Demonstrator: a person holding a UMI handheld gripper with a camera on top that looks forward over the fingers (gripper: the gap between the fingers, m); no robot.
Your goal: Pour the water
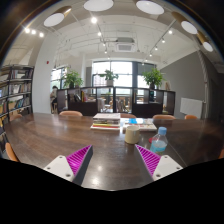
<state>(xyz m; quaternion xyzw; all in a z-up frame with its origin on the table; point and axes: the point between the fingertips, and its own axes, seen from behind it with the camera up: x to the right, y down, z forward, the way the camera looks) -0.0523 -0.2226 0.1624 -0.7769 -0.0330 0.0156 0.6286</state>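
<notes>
A clear plastic water bottle (pixel 159 140) with a blue cap stands on the dark wooden table (pixel 60 135), just beyond my right finger. A tan paper cup (pixel 132 133) stands left of the bottle, a little farther away. My gripper (pixel 113 160) is open and empty, its two fingers spread wide with the magenta pads (pixel 79 157) facing inward. Nothing lies between the fingers but bare tabletop.
A stack of books or papers (pixel 108 123) lies beyond the cup. Chairs (pixel 71 114) line the table's far edge. Bookshelves (pixel 14 92) stand at the left, potted plants (pixel 108 76) and windows at the back.
</notes>
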